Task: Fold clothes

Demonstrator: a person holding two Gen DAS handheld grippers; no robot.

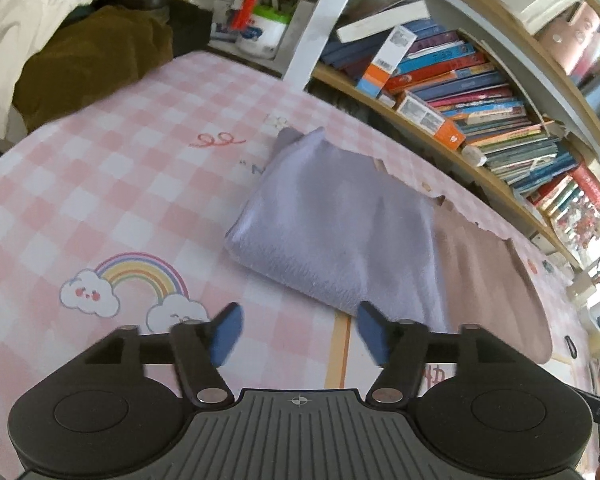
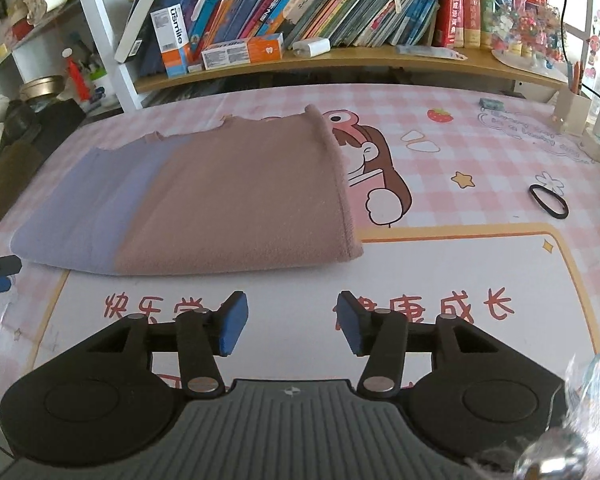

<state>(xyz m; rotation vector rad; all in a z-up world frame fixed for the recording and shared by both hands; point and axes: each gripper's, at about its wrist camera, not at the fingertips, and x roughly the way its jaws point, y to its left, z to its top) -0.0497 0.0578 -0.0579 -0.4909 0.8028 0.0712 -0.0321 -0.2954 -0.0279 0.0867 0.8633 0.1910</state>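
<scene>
Checked mat [image 2: 480, 152]; folded lilac-pink garment [image 2: 204, 196]

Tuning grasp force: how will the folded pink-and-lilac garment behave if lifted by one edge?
The garment is probably floppy: soft knit, layers lying flat, so they would likely droop and unfold. It looks light. The fuzzy surface probably grips the pads well.

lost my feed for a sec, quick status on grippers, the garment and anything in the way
Left gripper open, empty. Right gripper open, empty. Pink-and-lilac garment folded flat on mat, untouched. Black hair tie off to right, clear of it.
</scene>
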